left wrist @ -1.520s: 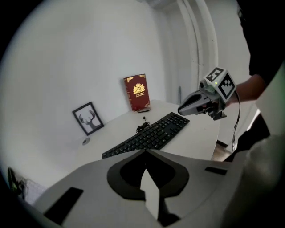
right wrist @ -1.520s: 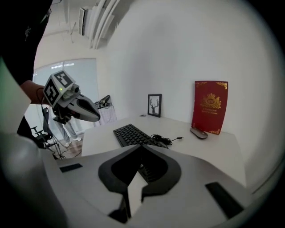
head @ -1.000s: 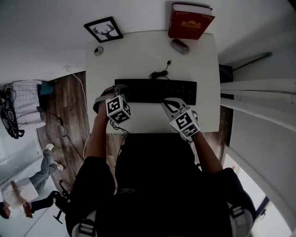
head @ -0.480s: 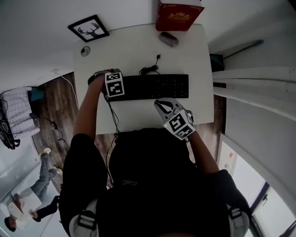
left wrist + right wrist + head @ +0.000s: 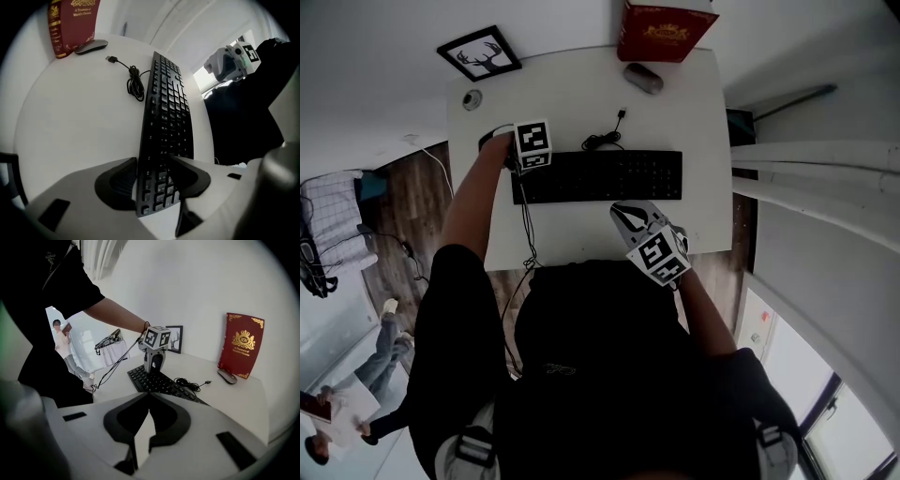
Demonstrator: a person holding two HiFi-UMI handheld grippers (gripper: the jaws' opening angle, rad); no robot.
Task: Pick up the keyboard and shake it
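Observation:
The black keyboard point(image 5: 609, 175) lies flat across the white desk point(image 5: 572, 94); its cable point(image 5: 605, 141) is coiled behind it. My left gripper point(image 5: 525, 169) points steeply down over the keyboard's left end. In the left gripper view the keyboard point(image 5: 166, 108) runs away from the left gripper point(image 5: 152, 180), whose jaws have just been opening and now straddle that end, close to both long edges without a visible squeeze. My right gripper point(image 5: 621, 212) hovers just in front of the keyboard's front edge. Its jaws point(image 5: 149, 398) are shut with nothing between them.
A red book point(image 5: 661, 28) stands at the desk's back edge with a grey mouse point(image 5: 642, 78) before it. A framed deer picture point(image 5: 481, 53) and a small round object point(image 5: 472, 99) lie at the back left. A person point(image 5: 337, 412) stands on the floor far left.
The left gripper has moved from the keyboard's front left to over its left end, tipped downward and opened its jaws around it. The right gripper has barely moved.

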